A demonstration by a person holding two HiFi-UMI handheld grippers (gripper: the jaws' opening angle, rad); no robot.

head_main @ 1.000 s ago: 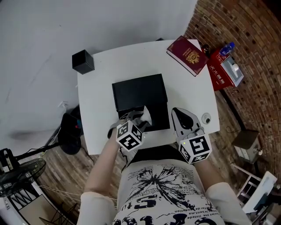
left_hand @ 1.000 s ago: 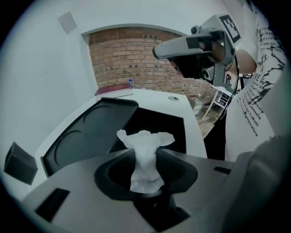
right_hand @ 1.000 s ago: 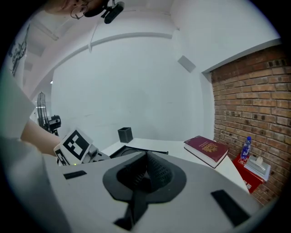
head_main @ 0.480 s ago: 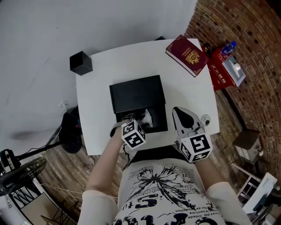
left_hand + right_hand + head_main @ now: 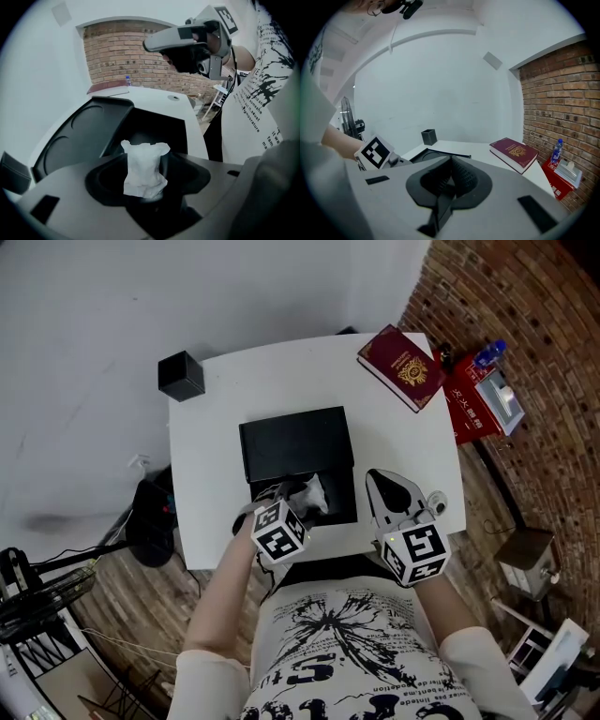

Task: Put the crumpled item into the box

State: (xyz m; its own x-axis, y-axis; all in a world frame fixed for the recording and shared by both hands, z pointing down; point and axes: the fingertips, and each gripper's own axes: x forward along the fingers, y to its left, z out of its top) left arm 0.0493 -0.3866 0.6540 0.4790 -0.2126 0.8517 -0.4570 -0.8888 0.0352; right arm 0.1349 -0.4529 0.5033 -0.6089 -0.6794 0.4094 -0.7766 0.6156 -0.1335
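Observation:
A white crumpled tissue (image 5: 143,168) stands between the jaws of my left gripper (image 5: 146,187). These jaws have just been opening and are spread wide, so the pads do not press on it. In the head view the tissue (image 5: 315,493) sits at the near edge of the open black box (image 5: 343,491), whose lid (image 5: 295,439) lies flat behind it. The left gripper (image 5: 298,495) points steeply down into the box. My right gripper (image 5: 381,484) hovers to the right of the box, its jaws (image 5: 449,180) shut and holding nothing.
The white table (image 5: 202,465) also carries a maroon book (image 5: 401,367) at the far right, a small black cube-shaped box (image 5: 181,375) at the far left corner and a small round object (image 5: 438,504) near the right gripper. A red pack (image 5: 472,396) lies on the floor to the right.
The left gripper has stayed over the box's near edge with the tissue between its jaws. The right gripper has not moved.

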